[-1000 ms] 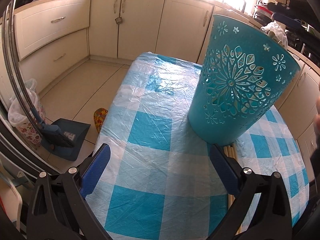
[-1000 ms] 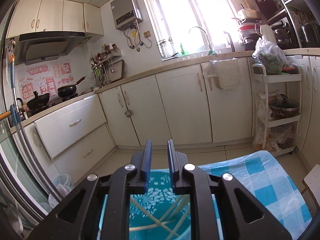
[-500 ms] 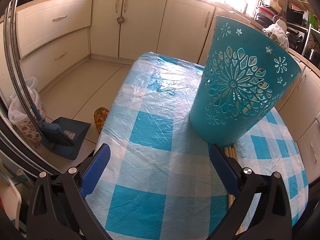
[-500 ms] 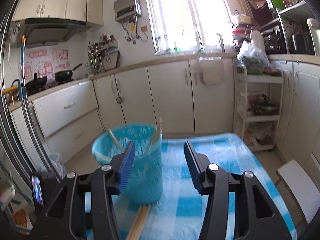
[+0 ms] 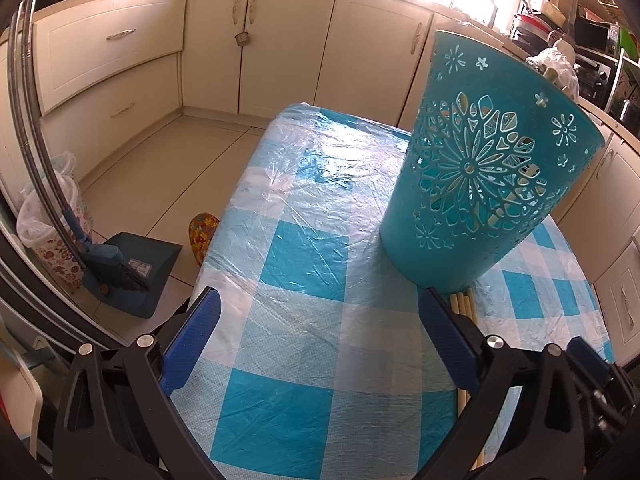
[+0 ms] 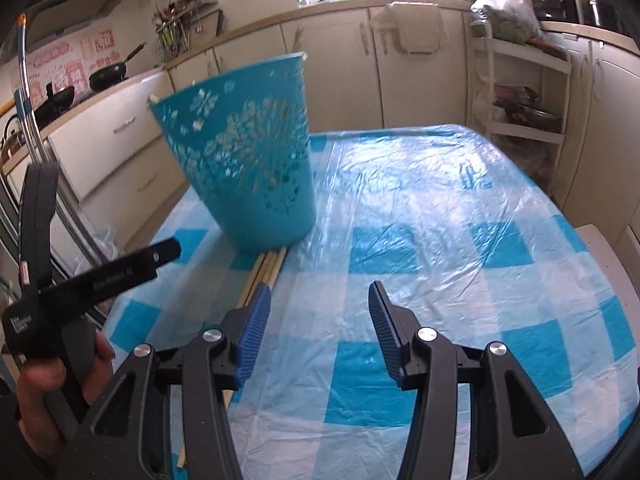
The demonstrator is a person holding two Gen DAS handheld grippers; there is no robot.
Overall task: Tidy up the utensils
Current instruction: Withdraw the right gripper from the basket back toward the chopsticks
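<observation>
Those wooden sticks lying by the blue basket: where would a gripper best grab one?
Probably at the free stretch of the wooden sticks, near the right gripper, coming from above with fingers across their length. Their far ends run against or under the teal basket, and they lie flat, bunched together, on the table.

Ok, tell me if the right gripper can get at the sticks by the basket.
Probably yes. The right gripper is open and empty, and the sticks lie bare on the table just ahead of its left finger. Only their far ends sit against the basket; nothing covers the near part.
</observation>
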